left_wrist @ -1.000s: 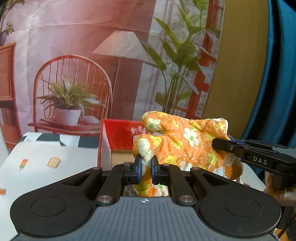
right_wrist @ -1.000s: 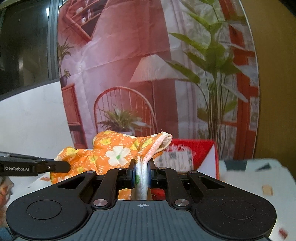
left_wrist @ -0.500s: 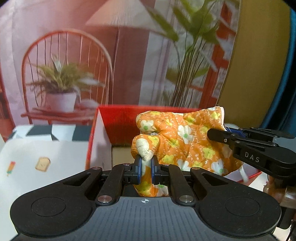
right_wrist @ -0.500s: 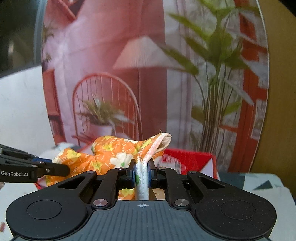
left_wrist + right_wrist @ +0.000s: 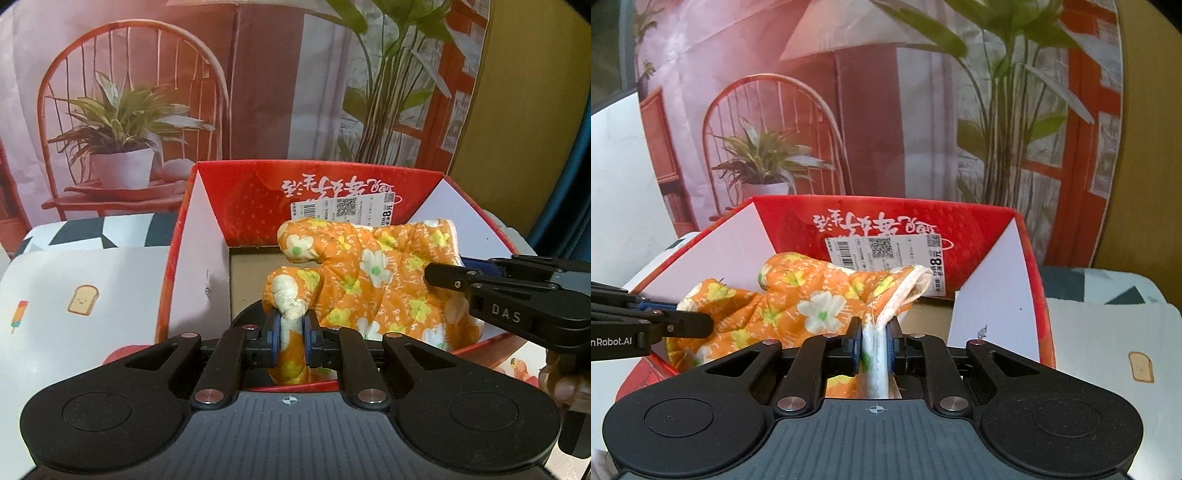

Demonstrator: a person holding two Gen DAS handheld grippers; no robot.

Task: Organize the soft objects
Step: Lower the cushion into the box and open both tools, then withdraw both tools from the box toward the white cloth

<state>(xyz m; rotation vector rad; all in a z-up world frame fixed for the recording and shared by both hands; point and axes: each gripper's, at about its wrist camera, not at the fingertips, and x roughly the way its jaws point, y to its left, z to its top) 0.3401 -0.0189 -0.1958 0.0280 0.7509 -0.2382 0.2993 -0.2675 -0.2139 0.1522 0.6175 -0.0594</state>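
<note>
Left tool [image 5: 290, 336]: your jaws stand nearly together, pinching the bunched thumb end of the orange floral oven mitt [image 5: 369, 273]; they have just been easing apart, fabric between the pads. Right tool [image 5: 873, 345]: nearly together on the mitt's white-trimmed cuff, likewise just easing apart, cloth between.

Oven mitt: slung between your two tools, hanging inside the open mouth of the red cardboard box [image 5: 255, 192]; whether it touches the brown floor cannot be told.

Box: flaps up, barcode label on the far wall, standing on the bench [image 5: 74, 277] with its toast-print cover.

Risks, as judged: if one tool lets go before the other, the mitt may swing and drape over the near wall; a cuff loop could snag a pad and lift out again.
</note>
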